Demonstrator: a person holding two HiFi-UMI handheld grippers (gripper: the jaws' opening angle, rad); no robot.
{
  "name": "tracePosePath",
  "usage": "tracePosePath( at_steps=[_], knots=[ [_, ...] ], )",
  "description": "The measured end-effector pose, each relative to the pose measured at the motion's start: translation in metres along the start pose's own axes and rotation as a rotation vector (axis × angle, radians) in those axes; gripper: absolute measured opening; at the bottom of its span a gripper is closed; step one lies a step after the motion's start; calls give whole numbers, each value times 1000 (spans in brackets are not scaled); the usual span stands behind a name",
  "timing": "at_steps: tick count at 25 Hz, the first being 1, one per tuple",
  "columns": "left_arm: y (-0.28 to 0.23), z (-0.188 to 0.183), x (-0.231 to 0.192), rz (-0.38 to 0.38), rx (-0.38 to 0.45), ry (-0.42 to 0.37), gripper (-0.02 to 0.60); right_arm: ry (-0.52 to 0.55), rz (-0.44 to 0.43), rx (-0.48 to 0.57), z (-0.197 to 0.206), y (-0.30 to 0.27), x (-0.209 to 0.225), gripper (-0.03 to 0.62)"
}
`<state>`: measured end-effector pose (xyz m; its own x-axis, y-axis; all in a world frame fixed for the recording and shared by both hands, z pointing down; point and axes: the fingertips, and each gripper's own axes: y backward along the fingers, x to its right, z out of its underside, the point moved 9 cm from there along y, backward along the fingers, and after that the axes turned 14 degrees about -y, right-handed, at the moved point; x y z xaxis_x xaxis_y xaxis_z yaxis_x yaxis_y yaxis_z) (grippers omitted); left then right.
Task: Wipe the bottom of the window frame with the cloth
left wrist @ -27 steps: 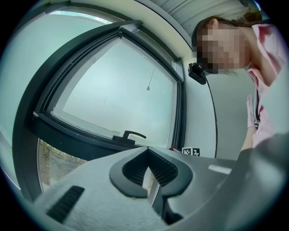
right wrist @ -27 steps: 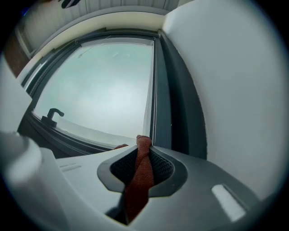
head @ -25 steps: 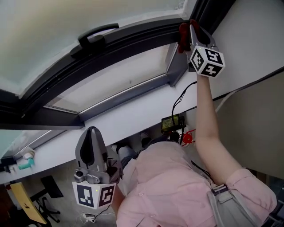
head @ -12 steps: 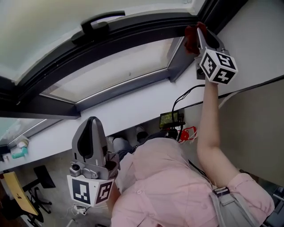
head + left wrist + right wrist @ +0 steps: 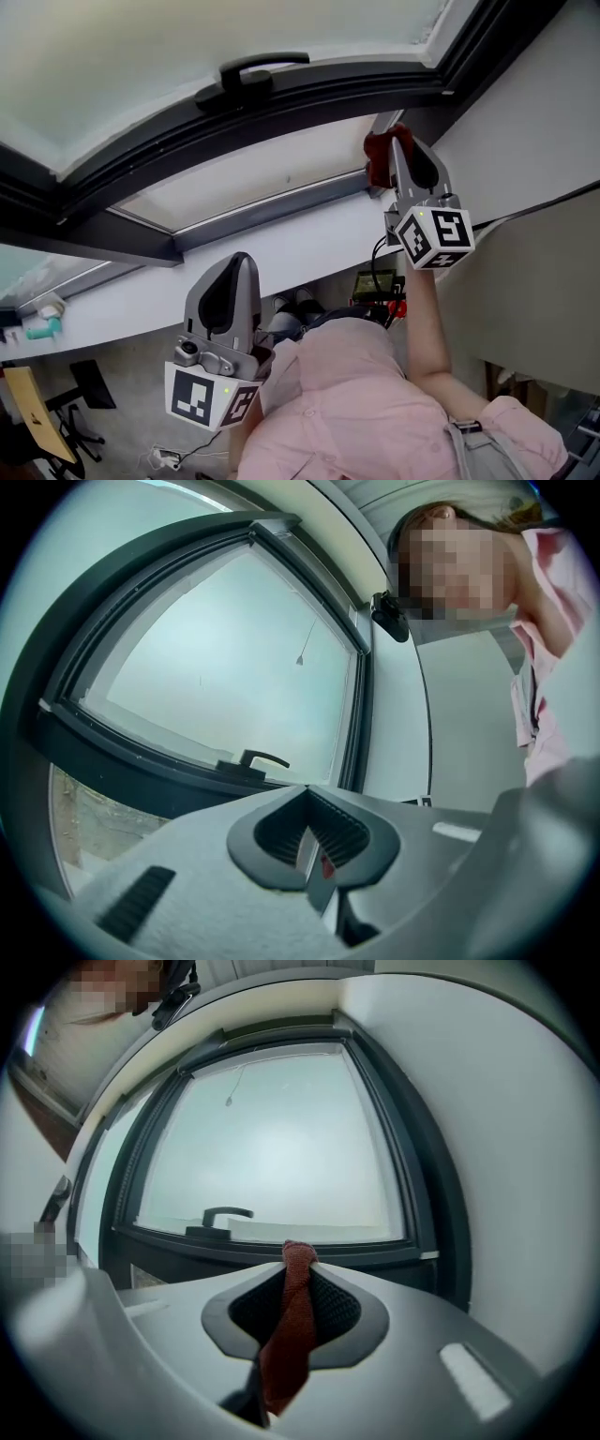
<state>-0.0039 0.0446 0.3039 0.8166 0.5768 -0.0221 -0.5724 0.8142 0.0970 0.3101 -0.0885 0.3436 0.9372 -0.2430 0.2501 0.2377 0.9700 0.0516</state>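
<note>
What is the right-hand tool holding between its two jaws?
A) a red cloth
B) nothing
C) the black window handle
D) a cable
A: in the right gripper view, the red cloth is pinched between the closed jaws of the right gripper.
</note>
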Motion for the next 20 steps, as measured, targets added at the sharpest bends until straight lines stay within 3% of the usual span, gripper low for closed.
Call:
tracePosePath(
  at_steps=[9,20],
  knots=[
    [15,-14,-25,8,-1,-17,-6,-26,-231,-91,28,-51,-113,66],
    [61,-16,-62,-107,10,-41,-6,0,-292,-183,63,-94,-171,66]
  ],
)
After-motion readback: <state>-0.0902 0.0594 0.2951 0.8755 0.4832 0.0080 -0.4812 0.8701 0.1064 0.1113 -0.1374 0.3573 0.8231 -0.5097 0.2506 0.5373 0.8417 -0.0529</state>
